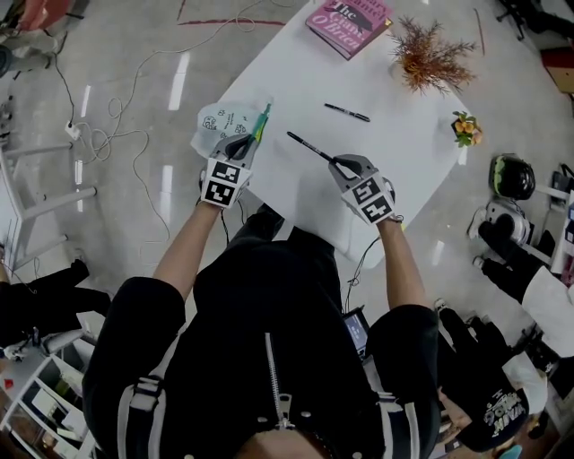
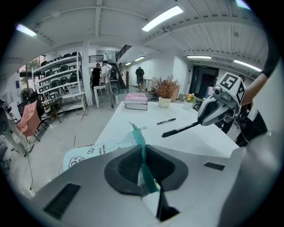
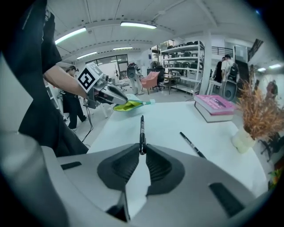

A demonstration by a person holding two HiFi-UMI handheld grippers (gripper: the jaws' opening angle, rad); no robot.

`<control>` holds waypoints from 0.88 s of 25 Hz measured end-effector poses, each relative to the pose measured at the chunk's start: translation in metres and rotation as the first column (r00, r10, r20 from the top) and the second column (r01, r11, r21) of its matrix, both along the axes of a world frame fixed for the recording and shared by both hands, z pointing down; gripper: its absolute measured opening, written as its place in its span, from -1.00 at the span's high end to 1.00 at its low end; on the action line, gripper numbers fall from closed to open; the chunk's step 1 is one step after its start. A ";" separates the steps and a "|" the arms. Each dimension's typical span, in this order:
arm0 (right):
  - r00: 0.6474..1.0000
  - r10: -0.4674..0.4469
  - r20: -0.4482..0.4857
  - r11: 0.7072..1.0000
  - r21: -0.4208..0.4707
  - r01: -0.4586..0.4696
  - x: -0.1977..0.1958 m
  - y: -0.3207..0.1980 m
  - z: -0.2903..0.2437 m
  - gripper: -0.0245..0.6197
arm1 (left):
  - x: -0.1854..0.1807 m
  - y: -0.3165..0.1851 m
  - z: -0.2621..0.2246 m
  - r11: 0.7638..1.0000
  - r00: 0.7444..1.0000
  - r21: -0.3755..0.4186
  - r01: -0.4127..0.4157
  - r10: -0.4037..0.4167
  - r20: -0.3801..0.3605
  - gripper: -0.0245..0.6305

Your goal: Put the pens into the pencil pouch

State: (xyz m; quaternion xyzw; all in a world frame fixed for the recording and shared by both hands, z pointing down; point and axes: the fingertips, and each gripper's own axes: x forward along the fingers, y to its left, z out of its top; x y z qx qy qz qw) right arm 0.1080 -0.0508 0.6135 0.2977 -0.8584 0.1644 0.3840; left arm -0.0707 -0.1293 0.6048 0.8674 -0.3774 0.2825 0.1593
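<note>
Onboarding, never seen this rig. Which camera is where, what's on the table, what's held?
No robot: a person holds a two-jaw hand-held gripper in each hand. The head view looks down from a camera on the person's head; each gripper view comes from a camera on that gripper, looking along its jaws. On the white table: a pink hardcover book, a dried brown plant, small orange flowers, a loose slim black pen. The left hand-held gripper is shut on the green zip edge of a pale printed fabric pencil pouch. The right hand-held gripper is shut on a second slim black pen.
</note>
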 end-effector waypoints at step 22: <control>0.987 -0.134 0.091 0.990 0.054 0.129 -0.076 -0.018 -0.034 0.76 | -0.007 0.006 -0.004 1.000 1.000 -0.009 -0.012 0.012 -0.007 0.79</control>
